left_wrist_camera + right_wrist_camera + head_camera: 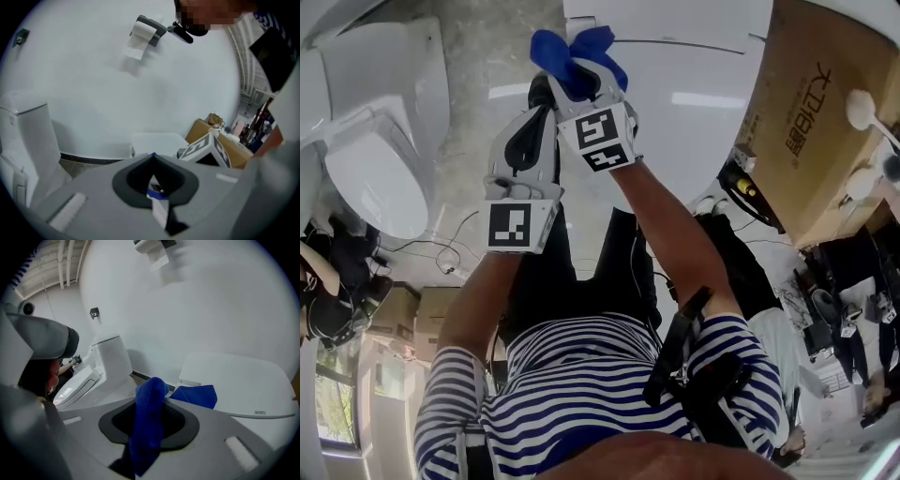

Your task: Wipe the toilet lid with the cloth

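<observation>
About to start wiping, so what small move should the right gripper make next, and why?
Probably lower the right gripper until the blue cloth presses on the toilet lid: its jaws clamp the cloth, which seems held above the lid.

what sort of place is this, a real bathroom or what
Probably a mock bathroom in a lab or showroom rather than a home. The left toilet and right toilet stand close together, a toilet paper holder hangs on the wall, and a cardboard box sits alongside.
</observation>
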Tool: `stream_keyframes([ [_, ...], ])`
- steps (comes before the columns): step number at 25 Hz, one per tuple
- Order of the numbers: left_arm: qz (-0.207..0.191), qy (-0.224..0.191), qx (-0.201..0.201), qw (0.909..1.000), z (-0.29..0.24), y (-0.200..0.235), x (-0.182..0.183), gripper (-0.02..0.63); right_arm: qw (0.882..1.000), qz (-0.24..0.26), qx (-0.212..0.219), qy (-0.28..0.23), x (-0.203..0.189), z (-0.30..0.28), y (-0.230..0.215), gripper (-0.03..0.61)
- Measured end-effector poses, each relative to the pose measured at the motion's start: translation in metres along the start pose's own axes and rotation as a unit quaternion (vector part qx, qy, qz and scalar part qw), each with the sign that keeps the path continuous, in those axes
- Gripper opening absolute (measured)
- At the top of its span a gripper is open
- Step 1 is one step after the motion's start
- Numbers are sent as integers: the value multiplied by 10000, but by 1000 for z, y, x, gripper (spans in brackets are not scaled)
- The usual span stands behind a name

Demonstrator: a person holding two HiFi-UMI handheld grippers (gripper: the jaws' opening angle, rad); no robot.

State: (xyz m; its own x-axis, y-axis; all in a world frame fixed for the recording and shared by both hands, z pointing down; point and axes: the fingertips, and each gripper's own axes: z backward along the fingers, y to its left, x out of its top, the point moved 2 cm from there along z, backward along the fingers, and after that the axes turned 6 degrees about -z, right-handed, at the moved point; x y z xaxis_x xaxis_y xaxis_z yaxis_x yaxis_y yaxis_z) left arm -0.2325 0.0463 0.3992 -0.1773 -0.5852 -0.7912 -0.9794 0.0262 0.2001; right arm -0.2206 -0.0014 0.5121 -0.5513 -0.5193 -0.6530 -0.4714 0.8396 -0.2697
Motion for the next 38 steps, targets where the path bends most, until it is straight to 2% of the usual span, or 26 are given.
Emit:
stream_keyframes([
  [7, -20, -45, 50, 10000, 0, 7, 1, 2, 10000, -39, -27, -76, 7, 4, -2, 112],
  [12, -166, -214, 23, 9996, -4, -17, 14, 2, 9991, -104, -198, -367, 18, 51, -22, 112],
  [16, -295, -309, -68, 9991, -11, -65, 24, 2, 9966, -74, -489, -657, 16, 111, -63, 112],
  [22, -427, -449, -154, 9980, -20, -149, 21, 2, 9885, -179, -1159, -954, -11, 201, -157, 112],
  [28, -475, -678, 230, 9963, -7, -201, 16, 2, 9794, -358, -1631, -1139, -42, 274, -235, 112],
  [33, -441, -776, 640, 9939, 8, -223, 11, 2, 9767, -440, -1749, -1161, -62, 307, -268, 112],
  [38, -650, -666, 555, 9941, 9, -232, -1, 2, 9748, -609, -1916, -971, -89, 293, -284, 112],
])
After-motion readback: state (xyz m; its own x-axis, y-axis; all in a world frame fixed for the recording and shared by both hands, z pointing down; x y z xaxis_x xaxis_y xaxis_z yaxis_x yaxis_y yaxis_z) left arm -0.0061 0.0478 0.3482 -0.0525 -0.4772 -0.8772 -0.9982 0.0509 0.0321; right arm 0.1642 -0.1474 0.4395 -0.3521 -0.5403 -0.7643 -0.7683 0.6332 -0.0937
